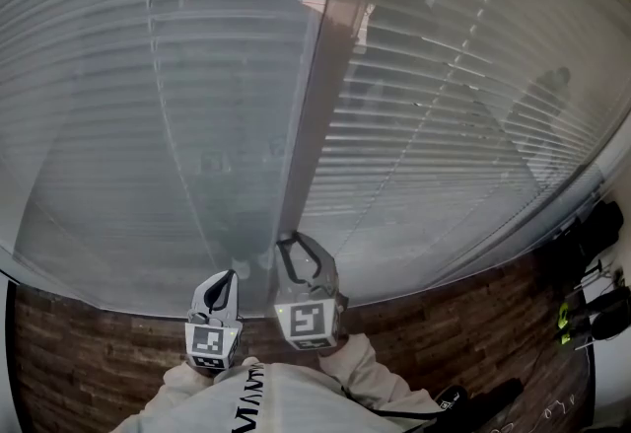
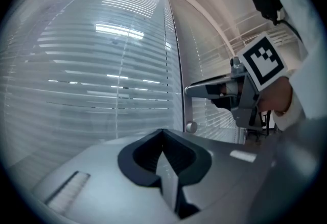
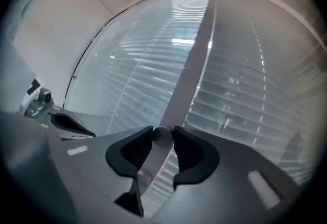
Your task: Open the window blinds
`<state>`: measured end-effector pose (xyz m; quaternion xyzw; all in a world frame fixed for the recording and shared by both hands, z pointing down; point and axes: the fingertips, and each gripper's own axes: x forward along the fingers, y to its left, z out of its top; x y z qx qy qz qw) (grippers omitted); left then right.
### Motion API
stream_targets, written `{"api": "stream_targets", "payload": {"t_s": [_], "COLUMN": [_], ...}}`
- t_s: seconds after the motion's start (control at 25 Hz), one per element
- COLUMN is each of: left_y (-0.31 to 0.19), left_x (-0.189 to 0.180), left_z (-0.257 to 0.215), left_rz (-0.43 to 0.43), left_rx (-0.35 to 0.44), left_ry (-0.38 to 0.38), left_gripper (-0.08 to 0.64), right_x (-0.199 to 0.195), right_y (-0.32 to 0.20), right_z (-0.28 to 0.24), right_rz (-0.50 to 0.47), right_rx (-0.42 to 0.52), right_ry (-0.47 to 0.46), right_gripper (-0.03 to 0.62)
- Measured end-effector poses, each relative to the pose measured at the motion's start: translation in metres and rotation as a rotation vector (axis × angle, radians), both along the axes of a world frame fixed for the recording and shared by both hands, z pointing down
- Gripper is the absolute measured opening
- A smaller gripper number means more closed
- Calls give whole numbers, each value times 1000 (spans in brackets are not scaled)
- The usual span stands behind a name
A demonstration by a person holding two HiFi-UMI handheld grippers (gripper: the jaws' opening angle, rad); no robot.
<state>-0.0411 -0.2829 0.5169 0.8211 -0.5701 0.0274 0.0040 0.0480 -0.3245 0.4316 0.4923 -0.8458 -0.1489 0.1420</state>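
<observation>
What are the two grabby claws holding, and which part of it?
The right gripper pinches the blinds' thin wand near its bottom end. The left gripper is closed and holds nothing.

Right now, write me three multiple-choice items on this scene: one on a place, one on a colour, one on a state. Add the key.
1. Where is the round knob?
A) between the fingers of the right gripper
B) in a bare hand
C) on a shelf

2. What colour is the floor?
A) blue
B) brown
C) white

3. How do the fingers of the left gripper stand?
A) wide apart
B) clamped on a cord
C) together, with nothing between them

Key:
1 A: the right gripper view shows both fingers pressing on the knob.
2 B: the head view shows brown wood-look planks.
3 C: the left gripper view shows the tips meeting with nothing between them.
</observation>
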Motion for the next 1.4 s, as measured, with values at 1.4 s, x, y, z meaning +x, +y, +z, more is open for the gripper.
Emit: {"api": "stream_targets", "payload": {"t_s": [1.4], "left_y": [1], "left_x": [0], "left_z": [4], "left_rz": [0], "left_rx": [-11], "left_ry": [-2], "left_gripper": [0], "right_x": [18], "right_y": [-7], "right_z": [1], "right_rz": [-25], "right_rx": [-340], "right_ry": [-804], "right_gripper": [121]}}
